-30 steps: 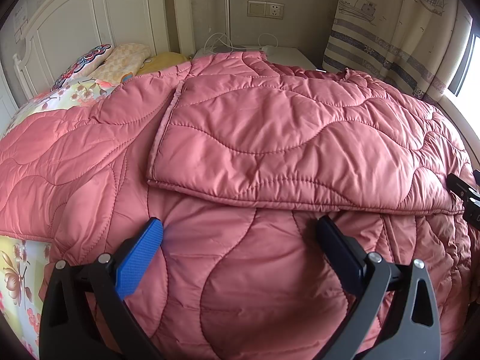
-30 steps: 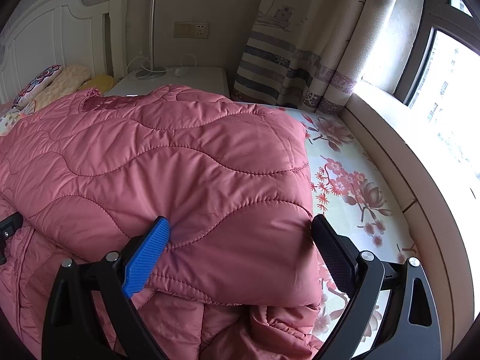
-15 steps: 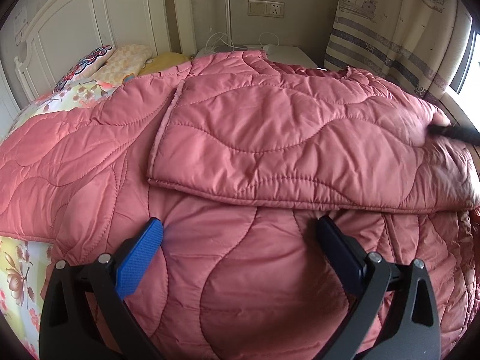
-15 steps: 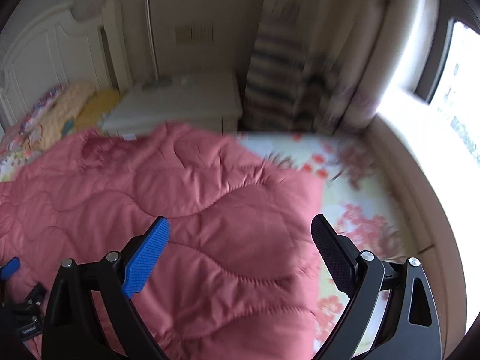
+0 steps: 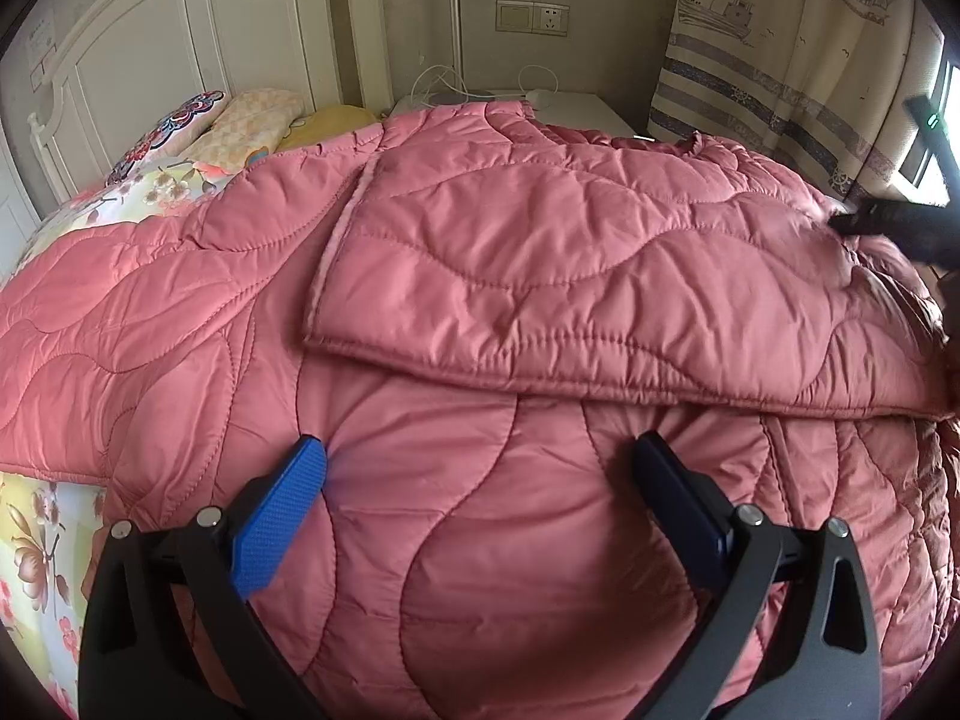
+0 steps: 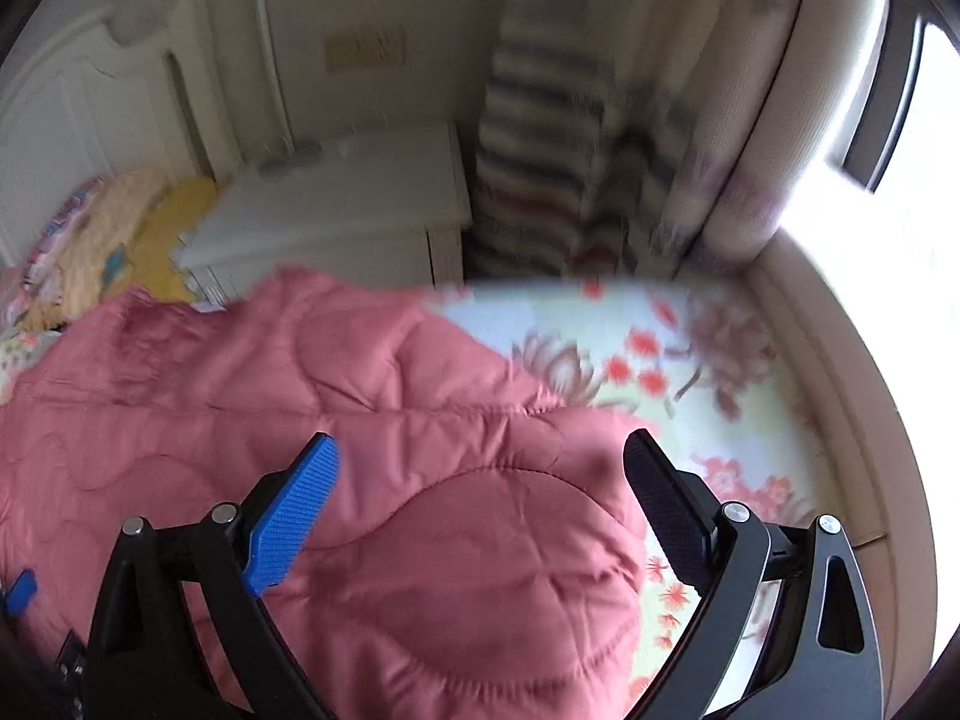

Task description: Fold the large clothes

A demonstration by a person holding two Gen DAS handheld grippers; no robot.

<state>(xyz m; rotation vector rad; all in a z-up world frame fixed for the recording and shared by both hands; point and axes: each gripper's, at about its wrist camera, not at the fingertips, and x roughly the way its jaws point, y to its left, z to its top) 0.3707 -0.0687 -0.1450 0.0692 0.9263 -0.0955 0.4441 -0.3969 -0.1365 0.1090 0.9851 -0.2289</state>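
Observation:
A large pink quilted coat [image 5: 468, 312] lies spread on the bed, with one panel folded over its middle [image 5: 570, 276]. My left gripper [image 5: 480, 480] is open and empty, low over the coat's near part. My right gripper [image 6: 480, 468] is open and empty, above the coat's right end [image 6: 420, 480]; the right wrist view is blurred by motion. The right gripper also shows at the right edge of the left wrist view [image 5: 894, 222], above the coat's right side.
The floral bedsheet [image 6: 690, 372] lies bare to the right of the coat. Pillows [image 5: 228, 126] and a white headboard [image 5: 180, 42] are at the back left. A white nightstand [image 6: 336, 222], striped curtains [image 5: 780, 60] and a window ledge [image 6: 852, 372] are behind and to the right.
My right gripper has risen off the coat's right end and moved back and up; its view now looks down from higher. My left gripper has stayed still.

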